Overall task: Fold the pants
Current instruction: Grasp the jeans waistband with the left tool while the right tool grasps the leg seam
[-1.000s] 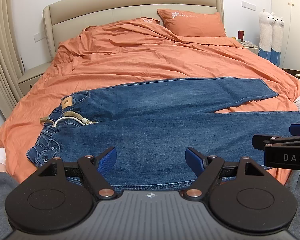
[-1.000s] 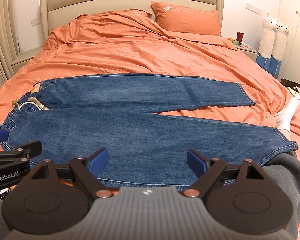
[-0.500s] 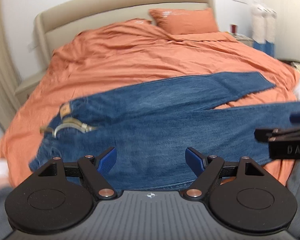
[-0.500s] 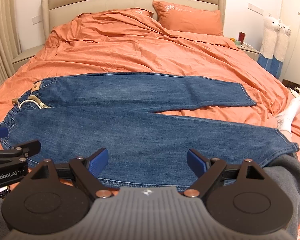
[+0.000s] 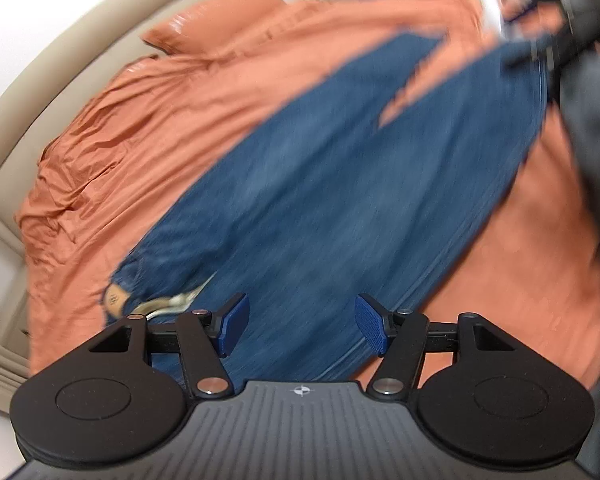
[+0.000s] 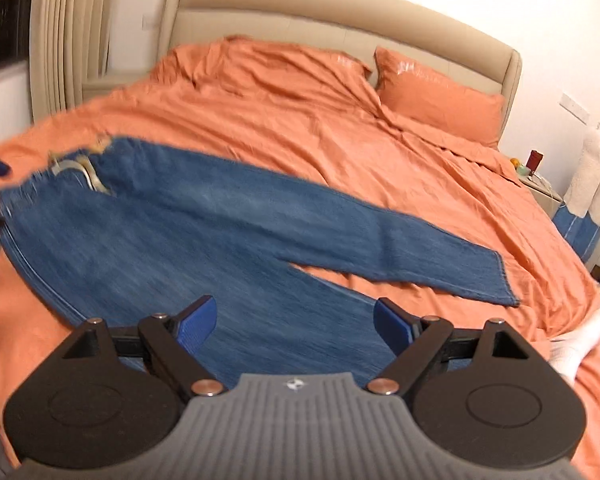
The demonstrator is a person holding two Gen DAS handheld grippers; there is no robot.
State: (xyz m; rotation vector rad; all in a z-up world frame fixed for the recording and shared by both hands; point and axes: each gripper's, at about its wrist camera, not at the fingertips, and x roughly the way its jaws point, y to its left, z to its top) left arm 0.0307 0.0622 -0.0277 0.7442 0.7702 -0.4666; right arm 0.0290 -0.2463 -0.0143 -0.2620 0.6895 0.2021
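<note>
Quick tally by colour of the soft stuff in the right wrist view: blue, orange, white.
Blue: 1, the jeans
Orange: 2, the duvet and one pillow
White: 3, two alpaca plushies and one sock
Total: 6

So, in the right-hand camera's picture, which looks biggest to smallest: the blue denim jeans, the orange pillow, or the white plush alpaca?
1. Blue denim jeans, though lying nearest the camera.
2. Orange pillow.
3. White plush alpaca, partly cut off at the frame edge, so unsure.
</note>
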